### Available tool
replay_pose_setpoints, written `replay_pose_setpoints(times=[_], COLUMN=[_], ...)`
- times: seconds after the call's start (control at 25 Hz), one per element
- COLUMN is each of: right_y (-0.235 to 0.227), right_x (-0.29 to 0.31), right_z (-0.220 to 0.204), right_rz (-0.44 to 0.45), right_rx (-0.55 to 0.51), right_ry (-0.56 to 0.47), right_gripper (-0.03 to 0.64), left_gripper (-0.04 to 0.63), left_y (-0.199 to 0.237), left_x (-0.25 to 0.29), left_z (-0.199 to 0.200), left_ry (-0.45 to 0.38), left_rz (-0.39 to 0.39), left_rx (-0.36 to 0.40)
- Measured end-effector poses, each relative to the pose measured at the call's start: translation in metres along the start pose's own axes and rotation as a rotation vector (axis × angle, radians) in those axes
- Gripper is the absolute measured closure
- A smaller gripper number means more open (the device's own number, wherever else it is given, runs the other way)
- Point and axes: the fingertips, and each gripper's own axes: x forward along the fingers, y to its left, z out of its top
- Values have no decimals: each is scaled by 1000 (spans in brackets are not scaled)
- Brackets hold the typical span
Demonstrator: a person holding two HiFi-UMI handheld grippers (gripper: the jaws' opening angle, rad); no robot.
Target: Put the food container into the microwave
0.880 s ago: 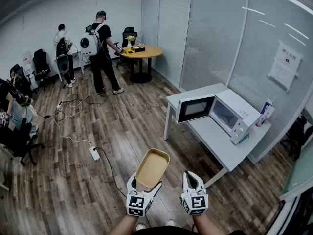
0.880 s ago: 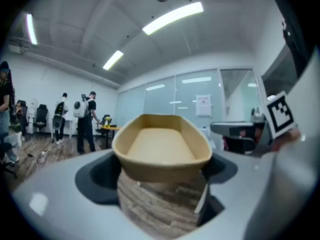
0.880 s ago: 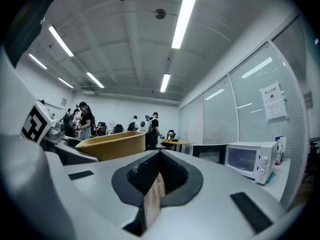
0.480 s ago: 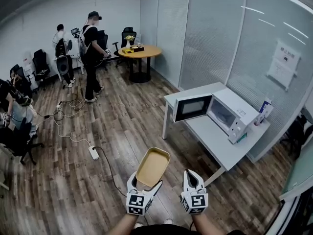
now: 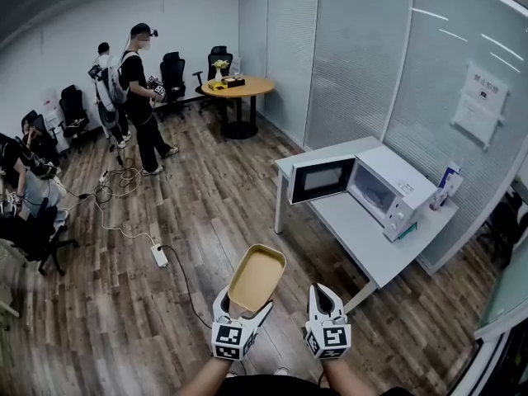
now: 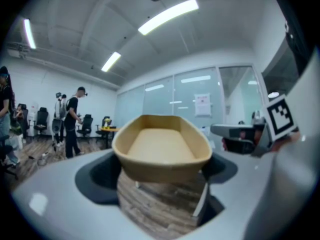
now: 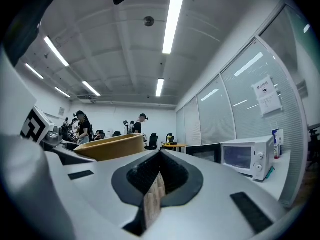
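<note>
My left gripper (image 5: 240,310) is shut on the near end of a tan, empty food container (image 5: 257,280), which juts forward over the wood floor. In the left gripper view the container (image 6: 161,151) fills the middle, clamped between the jaws. My right gripper (image 5: 323,303) is beside it, shut with nothing in it; its view shows the jaws closed to a thin slit and the container (image 7: 111,146) at left. The white microwave (image 5: 388,190) stands on a white table (image 5: 363,242) ahead right, its door (image 5: 322,180) swung open to the left.
A person with gear (image 5: 140,97) walks at the back left, others sit near chairs (image 5: 33,213). A power strip (image 5: 159,257) and cables lie on the floor. A round wooden table (image 5: 239,89) stands at the back. Glass walls run along the right.
The standing person at the back has walked left. The microwave and table have shifted slightly in view. Both grippers keep their hold and state.
</note>
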Motion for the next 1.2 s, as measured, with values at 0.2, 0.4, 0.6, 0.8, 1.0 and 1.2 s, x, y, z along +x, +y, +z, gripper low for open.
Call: replay_pose_setpoints(times=[0.2, 0.4, 0.6, 0.8, 1.0, 1.2], right_y=[-17, -38, -48, -57, -62, -66], right_x=[-18, -26, -23, -8, 17, 50], right_z=[-6, -14, -19, -22, -17, -15], right_rz=[45, 37, 29, 29, 16, -2], right_rx=[2, 22, 31, 18, 2, -8], right_ry=[19, 34, 39, 41, 36, 35], right_gripper=[618, 618, 618, 618, 618, 618], left_gripper=[101, 101, 101, 101, 101, 101], left_y=[-25, -39, -37, -29, -16, 2], left_x=[0, 5, 16, 36, 59, 85], left_z=[5, 11, 8, 7, 11, 13], left_ry=[-18, -21, -9, -13, -16, -13], left_rz=[33, 42, 51, 49, 30, 8], left_rx=[-13, -11, -16, -14, -9, -5])
